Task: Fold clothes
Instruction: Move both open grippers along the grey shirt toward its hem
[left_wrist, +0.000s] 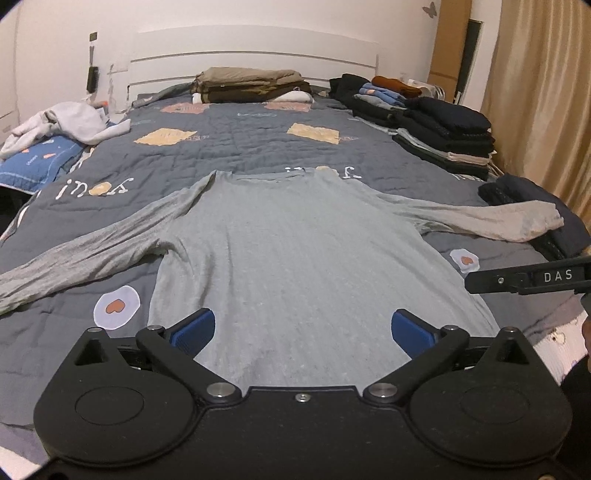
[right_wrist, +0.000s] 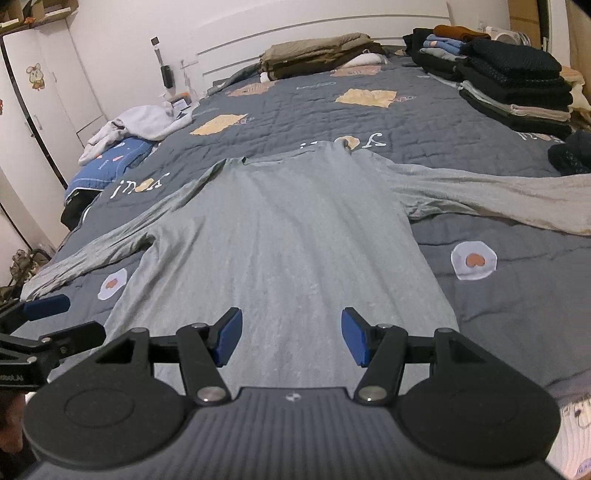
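Note:
A grey long-sleeved shirt (left_wrist: 291, 243) lies flat on the bed, collar far, both sleeves spread out to the sides; it also shows in the right wrist view (right_wrist: 291, 236). My left gripper (left_wrist: 303, 330) is open and empty, hovering over the shirt's hem. My right gripper (right_wrist: 291, 338) is open and empty, also above the hem area. The right gripper's body (left_wrist: 532, 278) shows at the right edge of the left wrist view, and the left gripper's finger (right_wrist: 48, 306) at the left edge of the right wrist view.
The bed has a grey quilt (left_wrist: 236, 144) with patches. Stacks of folded dark clothes (left_wrist: 443, 136) line the right side, a brown and beige pile (left_wrist: 251, 86) sits by the headboard, and a white garment on a blue pillow (left_wrist: 62, 125) lies at the left.

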